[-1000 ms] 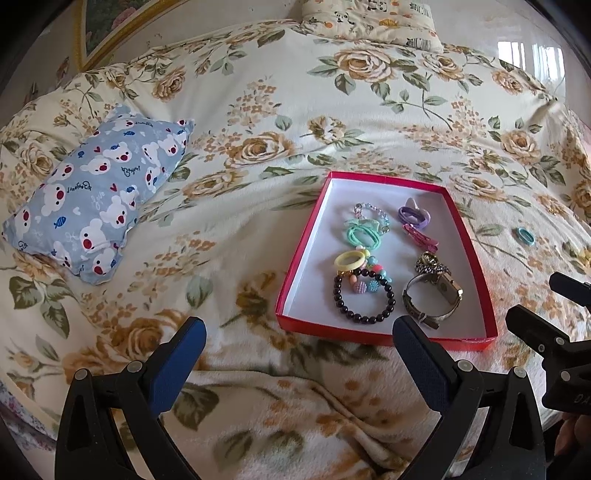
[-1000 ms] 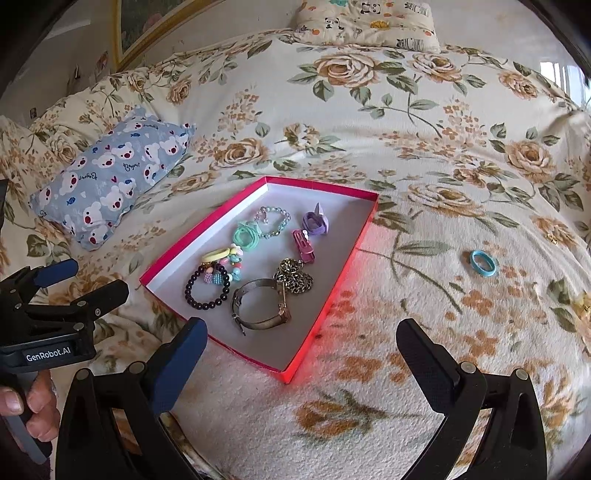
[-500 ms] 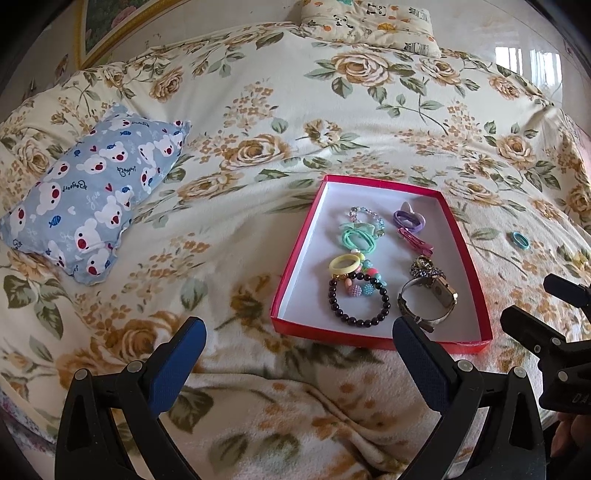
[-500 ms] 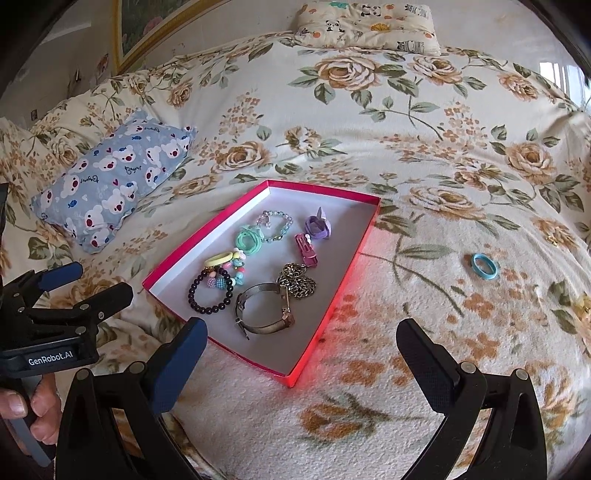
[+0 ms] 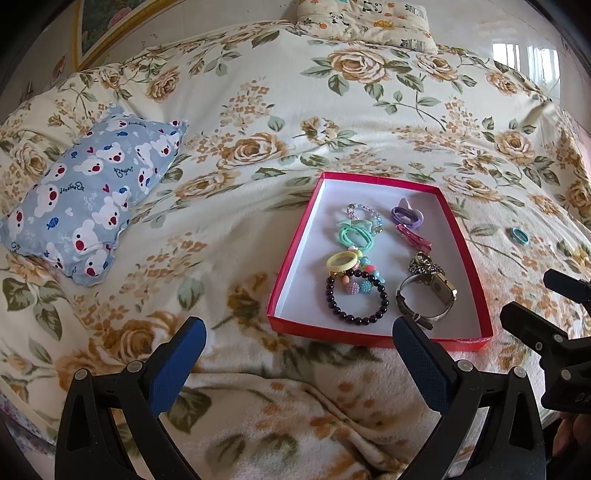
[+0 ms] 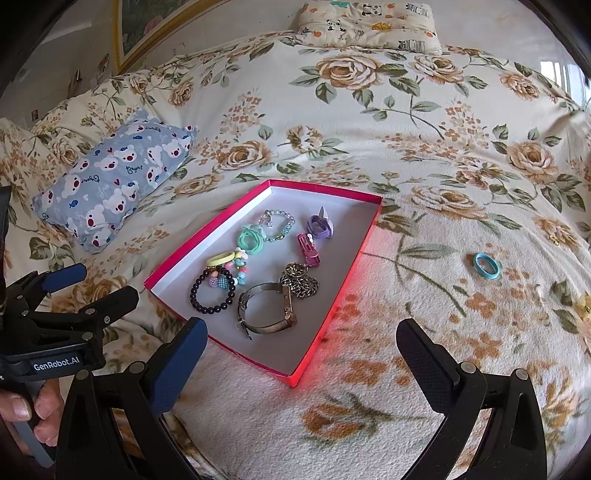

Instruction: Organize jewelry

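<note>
A shallow red box with a white floor lies on the floral bedspread. In it lie a dark bead bracelet, a wristwatch, a chain, green, yellow and purple hair ties, a pink clip and a clear bead bracelet. A blue hair tie lies on the bedspread right of the box. My left gripper is open and empty, near the box's front left. My right gripper is open and empty above the box's front right corner.
A blue bear-print pillow lies at the left. A panda-print pillow lies at the far edge of the bed. A picture frame leans on the wall at the back left.
Both grippers have drawn back slightly, so the box sits a little farther away in both views. Both stay open and empty. Nothing in the box has moved.
</note>
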